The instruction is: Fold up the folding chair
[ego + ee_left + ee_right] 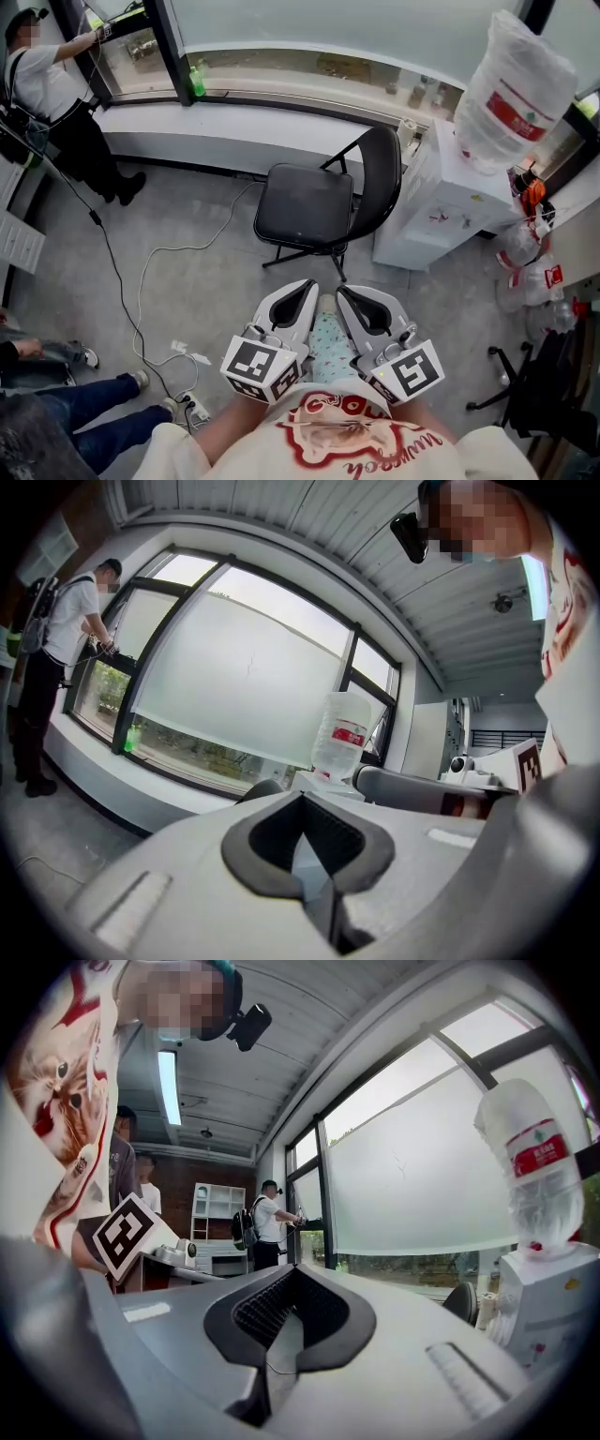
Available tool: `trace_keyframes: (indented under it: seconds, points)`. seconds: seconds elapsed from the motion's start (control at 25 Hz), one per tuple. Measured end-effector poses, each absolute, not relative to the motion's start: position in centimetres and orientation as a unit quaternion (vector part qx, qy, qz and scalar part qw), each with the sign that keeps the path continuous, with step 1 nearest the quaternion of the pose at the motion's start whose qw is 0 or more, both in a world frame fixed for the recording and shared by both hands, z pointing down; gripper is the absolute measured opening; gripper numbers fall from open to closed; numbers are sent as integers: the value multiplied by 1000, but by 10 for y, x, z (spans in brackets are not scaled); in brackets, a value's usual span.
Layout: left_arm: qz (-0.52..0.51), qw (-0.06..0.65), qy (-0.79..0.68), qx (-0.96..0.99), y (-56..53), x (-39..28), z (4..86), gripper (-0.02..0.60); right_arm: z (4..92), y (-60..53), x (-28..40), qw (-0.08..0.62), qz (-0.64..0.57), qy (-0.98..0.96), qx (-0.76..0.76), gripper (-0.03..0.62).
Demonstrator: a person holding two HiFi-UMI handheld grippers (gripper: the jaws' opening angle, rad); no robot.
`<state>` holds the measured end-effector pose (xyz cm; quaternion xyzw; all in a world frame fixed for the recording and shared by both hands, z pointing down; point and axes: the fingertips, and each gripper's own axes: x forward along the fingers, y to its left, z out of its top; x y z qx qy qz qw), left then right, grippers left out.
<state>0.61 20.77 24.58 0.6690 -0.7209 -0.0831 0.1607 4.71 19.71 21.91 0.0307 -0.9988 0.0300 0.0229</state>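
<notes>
Approach step: left gripper (302, 292) and right gripper (349, 298) pressed together, empty, short of the unfolded folding chair (305, 206); next, spreading to grasp its seat.

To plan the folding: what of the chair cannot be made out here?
Head view: the seat of the folding chair hides the hinges and frame beneath it.
Left gripper view: the left gripper covers all but a sliver of the backrest.
Right gripper view: the right gripper does likewise.
</notes>
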Motion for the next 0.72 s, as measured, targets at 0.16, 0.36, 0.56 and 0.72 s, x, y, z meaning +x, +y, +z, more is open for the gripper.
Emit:
trace_keyframes:
  seconds: [0.16,0.36,0.56,0.72]
  points:
    - [-73,158,-731,660,189,-16,245,0,213,176,21,6,33,-999,16,25]
    - [-67,154,-738,654,147,-48,245,0,211,137,-15,0,27,-1000,-2,25]
    - [-64,144,-739,654,88,-84,239,0,202,79,-53,-11,29,-999,-8,25]
    - [-64,131,-740,657,46,-108,230,0,197,35,-76,-8,22,-1000,-4,25]
